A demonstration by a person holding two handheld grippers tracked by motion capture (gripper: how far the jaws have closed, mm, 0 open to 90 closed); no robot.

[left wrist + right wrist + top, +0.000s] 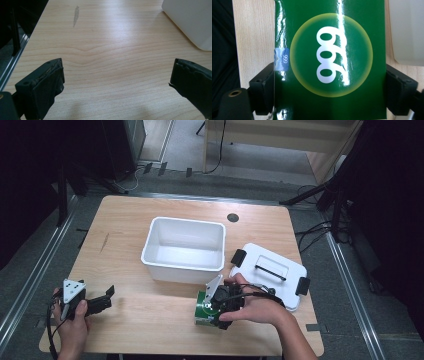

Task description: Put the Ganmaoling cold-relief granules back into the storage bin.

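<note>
Right gripper [212, 307] at the near table [150, 330] edge, jaws closed on the two sides of a green box [329, 60], which rests on the wood just in front of the white bin [184, 249]. Glossy face with a yellow ring and white "999" up toward the camera, so gripped across its width, probably for a lift straight over the bin wall. Bin open and empty, set mid-table within easy reach; lid [270, 272] lying flat to its right, handle up, likely parked there for closing later. Left gripper [102, 301] low at the near left corner, jaws wide apart, nothing between them, well apart from the box, apparently waiting out of the way
</note>
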